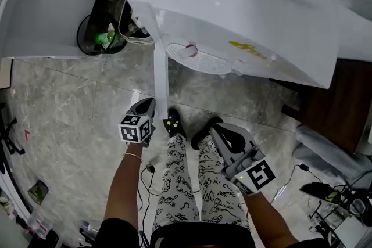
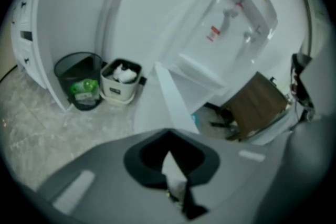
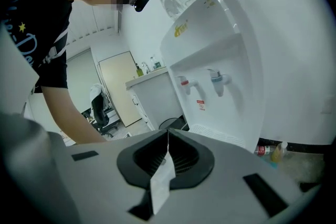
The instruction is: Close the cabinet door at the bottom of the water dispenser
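The white water dispenser [image 1: 244, 14] stands ahead of me, its drip grille [image 1: 195, 58] facing down at me. Its bottom cabinet door [image 1: 160, 75] is swung open and points toward me, seen edge-on as a narrow white strip. My left gripper [image 1: 147, 104] is shut and empty, just left of the door's free edge and not touching it. In the left gripper view the door [image 2: 172, 102] rises right beyond the shut jaws [image 2: 168, 140]. My right gripper [image 1: 219, 130] hangs shut and empty farther right, its view showing the dispenser's taps [image 3: 202, 81].
A black mesh bin [image 1: 102, 35] and a small white bin [image 2: 121, 81] stand left of the dispenser by a white cabinet [image 1: 46, 3]. A dark wooden unit [image 1: 334, 101] and cables [image 1: 325, 191] lie to the right. My feet [image 1: 174, 125] stand on marble floor.
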A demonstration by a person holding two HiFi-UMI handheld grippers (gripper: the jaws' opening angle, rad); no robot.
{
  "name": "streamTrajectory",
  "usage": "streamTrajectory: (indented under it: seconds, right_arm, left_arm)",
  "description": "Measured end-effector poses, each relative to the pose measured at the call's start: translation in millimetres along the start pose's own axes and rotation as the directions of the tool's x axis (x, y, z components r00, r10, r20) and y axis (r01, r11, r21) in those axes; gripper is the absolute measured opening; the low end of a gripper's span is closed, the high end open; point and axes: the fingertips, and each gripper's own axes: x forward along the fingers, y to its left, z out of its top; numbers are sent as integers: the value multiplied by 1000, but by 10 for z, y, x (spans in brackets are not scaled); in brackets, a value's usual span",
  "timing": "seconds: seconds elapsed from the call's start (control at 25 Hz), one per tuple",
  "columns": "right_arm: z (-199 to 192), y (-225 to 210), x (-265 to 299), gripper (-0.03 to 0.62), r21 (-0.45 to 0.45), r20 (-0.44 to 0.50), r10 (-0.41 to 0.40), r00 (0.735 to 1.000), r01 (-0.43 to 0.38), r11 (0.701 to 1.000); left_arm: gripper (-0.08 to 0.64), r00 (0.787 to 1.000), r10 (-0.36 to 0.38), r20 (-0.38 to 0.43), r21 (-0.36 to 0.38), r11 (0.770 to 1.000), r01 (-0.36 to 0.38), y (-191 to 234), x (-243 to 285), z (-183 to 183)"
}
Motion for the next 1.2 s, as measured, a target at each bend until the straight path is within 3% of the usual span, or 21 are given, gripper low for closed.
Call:
streamTrajectory:
  seconds: [0.08,0.16,0.4,0.6,0.96,1.2]
  right_arm:
    - [2,-61,-120,17,8,10,-14,1000,14,1000]
    - [-34,-133,-256,17,15,-1,-31,1000,31,999]
    - [-104,-493,-643,17,68,26,-105,994,103,992]
    - [-103,-835,-916,17,102,56,-195,979,188,977]
    - [-151,-1198,-1315,17,149,75,-270,960,257,955]
    - [-62,-1250,-1424,17,218,129,-293,947,262,940]
  left_arm:
    - [-5,996,-15,-88,66,998,21,-283,241,-82]
    - [-6,994,-15,-109,124,992,28,-532,468,-40]
    - [-6,997,-75,-21,137,988,77,-1129,997,306]
    - [-6,994,-111,-3,173,979,110,-1380,1335,572]
    - [-6,993,-88,79,13,996,88,-1531,1688,907]
    - [-6,989,-113,98,-13,993,114,-1692,1691,959]
